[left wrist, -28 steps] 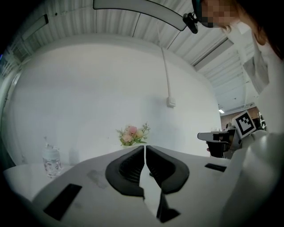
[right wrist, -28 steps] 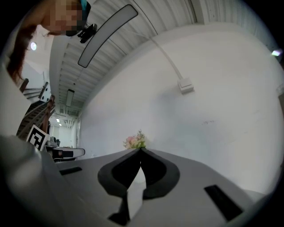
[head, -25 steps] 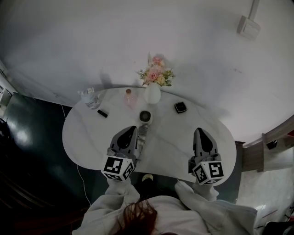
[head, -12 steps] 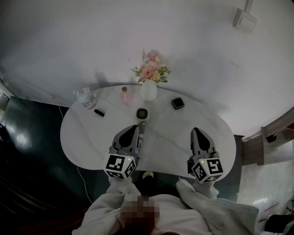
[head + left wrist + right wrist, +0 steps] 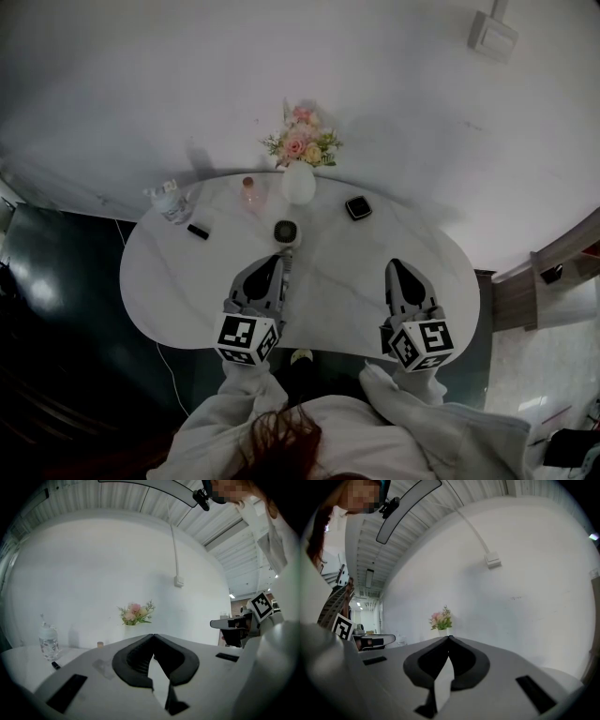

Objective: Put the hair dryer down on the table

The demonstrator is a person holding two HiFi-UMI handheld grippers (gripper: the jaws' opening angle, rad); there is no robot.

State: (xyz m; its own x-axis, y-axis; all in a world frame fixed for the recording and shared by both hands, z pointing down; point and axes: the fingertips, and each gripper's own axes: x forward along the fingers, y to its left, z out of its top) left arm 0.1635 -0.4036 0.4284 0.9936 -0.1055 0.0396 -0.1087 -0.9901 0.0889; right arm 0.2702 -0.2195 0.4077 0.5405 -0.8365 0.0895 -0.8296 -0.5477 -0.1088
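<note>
- Although it shows small in the head view, the hair dryer point(image 5: 285, 232) can be made out as a pale body with a round dark face turned upward. A slim handle runs back from it toward the near edge of the table point(image 5: 187, 291).
- It lies on the table about the middle, a little toward the far edge, and neither tongs hold it.
- The left tongs point(image 5: 272, 264) are narrow, with the jaw tips pressed together and nothing between them. They hover just beside the dryer's handle.
- The right tongs point(image 5: 397, 269) are also drawn together at the tips and empty, over the right half of the table toward the near edge.
- The end of the handle is lost against the left tongs, so I cannot tell whether the two touch. In the left gripper view the tongs' own body covers the table ahead, dryer included.
- A white vase point(image 5: 298, 184) at the middle of the far edge holds pink and cream flowers point(image 5: 300, 143).
- A clear bottle point(image 5: 167, 200) stands at the far left edge, and its fill level is too small to read.
- A small pinkish jar point(image 5: 250, 190) sits left of the vase, and its contents are unclear.
- A dark square thing point(image 5: 357, 207) lies right of the vase, and a short dark stick point(image 5: 197, 231) lies near the bottle.
</note>
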